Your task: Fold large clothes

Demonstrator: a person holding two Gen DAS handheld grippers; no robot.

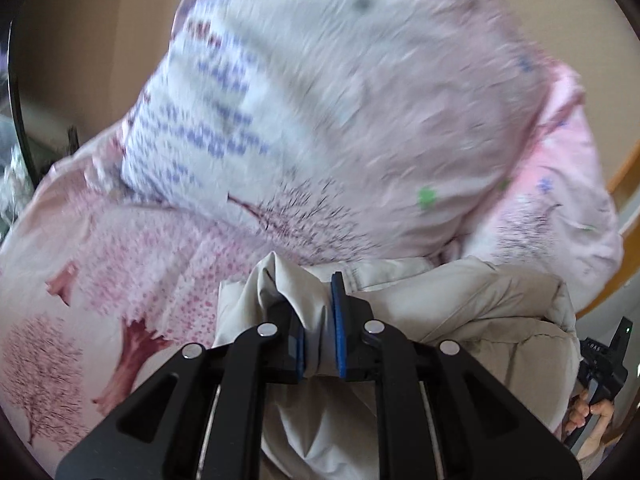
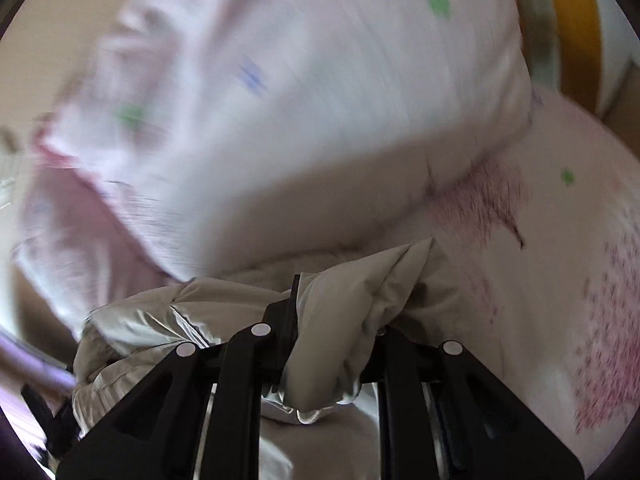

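Observation:
A large beige padded jacket (image 1: 472,312) hangs between my two grippers, lifted over the bed. My left gripper (image 1: 318,320) is shut on a bunched fold of it, blue pads (image 1: 339,340) pressing the fabric. In the right wrist view my right gripper (image 2: 332,320) is shut on another thick fold of the jacket (image 2: 360,300); its right finger is hidden by the fabric. The right gripper and the hand that holds it show at the left wrist view's lower right edge (image 1: 600,364).
A pink bedsheet with tree prints (image 1: 100,280) covers the bed below. A large pillow in the same print (image 1: 320,100) lies just beyond the jacket, also in the right wrist view (image 2: 300,100). A wooden bed frame (image 1: 624,176) is at the right.

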